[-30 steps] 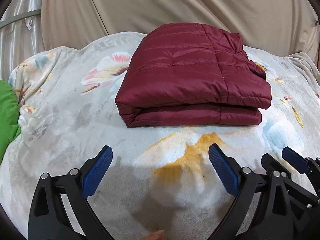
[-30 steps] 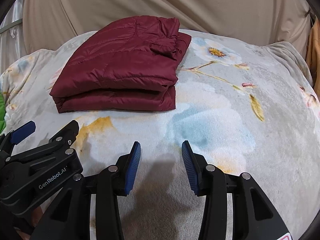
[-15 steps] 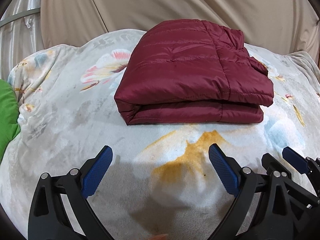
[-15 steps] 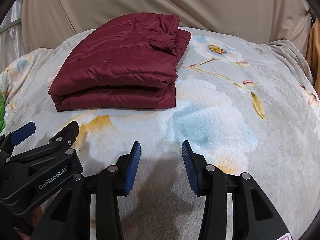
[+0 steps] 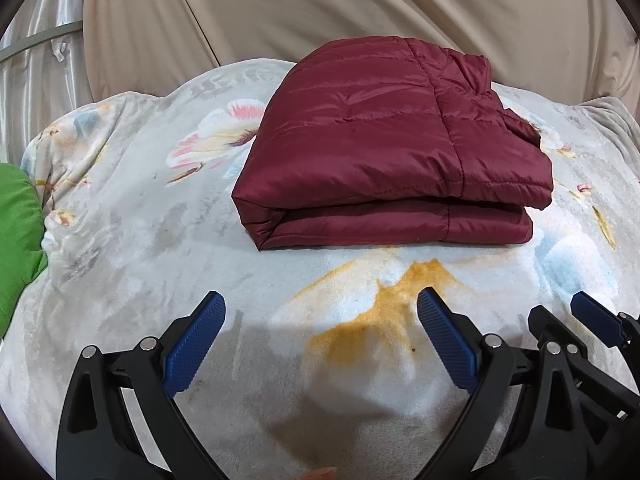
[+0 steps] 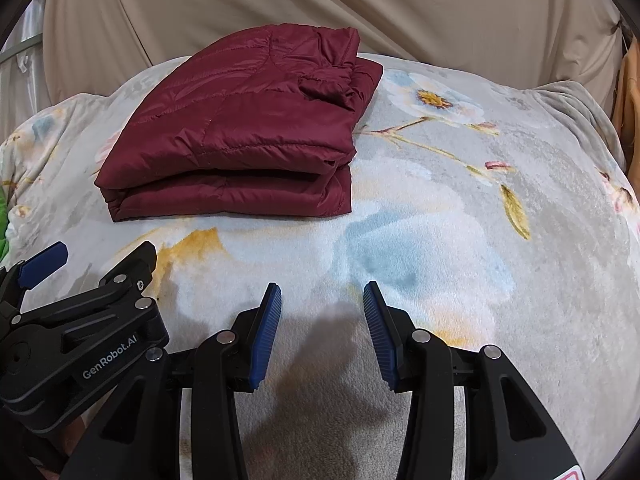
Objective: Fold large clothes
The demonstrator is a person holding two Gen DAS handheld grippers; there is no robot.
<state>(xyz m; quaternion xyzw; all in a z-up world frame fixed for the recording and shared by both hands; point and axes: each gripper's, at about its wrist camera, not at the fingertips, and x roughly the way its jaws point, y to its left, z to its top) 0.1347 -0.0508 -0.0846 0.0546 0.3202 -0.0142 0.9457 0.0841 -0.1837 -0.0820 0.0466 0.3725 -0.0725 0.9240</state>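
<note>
The dark red quilted puffer jacket (image 5: pixel 392 152) lies folded into a thick, squarish bundle on the far middle of the bed, its doubled edge turned toward the near side and its bunched collar end at the far right. It rests flat and apart from both tools, so the folding looks finished or nearly so; the compact stack probably sits where it was pressed down, since slippery padded fabric like this tends to spring open unless its layers weigh on each other.

The left gripper (image 5: pixel 322 332) hovers low over the near part of the bed with its blue ribbed fingers (image 5: pixel 192 344) spread wide and nothing between them. The right gripper (image 6: pixel 322 320), just beside it on the right, has its fingers parted more narrowly, also empty and released. Both point at the bundle from short of it, a stance that fits pausing to check the result rather than reaching for cloth.

The bed is covered by a pale grey plush blanket printed with flowers and an orange-yellow patch (image 5: pixel 120 240), soft enough to sag under weight. A bright green cloth (image 5: pixel 16 240) shows at the left edge. Behind the bed hangs a beige draped fabric backdrop (image 5: pixel 360 8), with a pale shiny curtain and a metal rail (image 5: pixel 32 44) at the far left.
</note>
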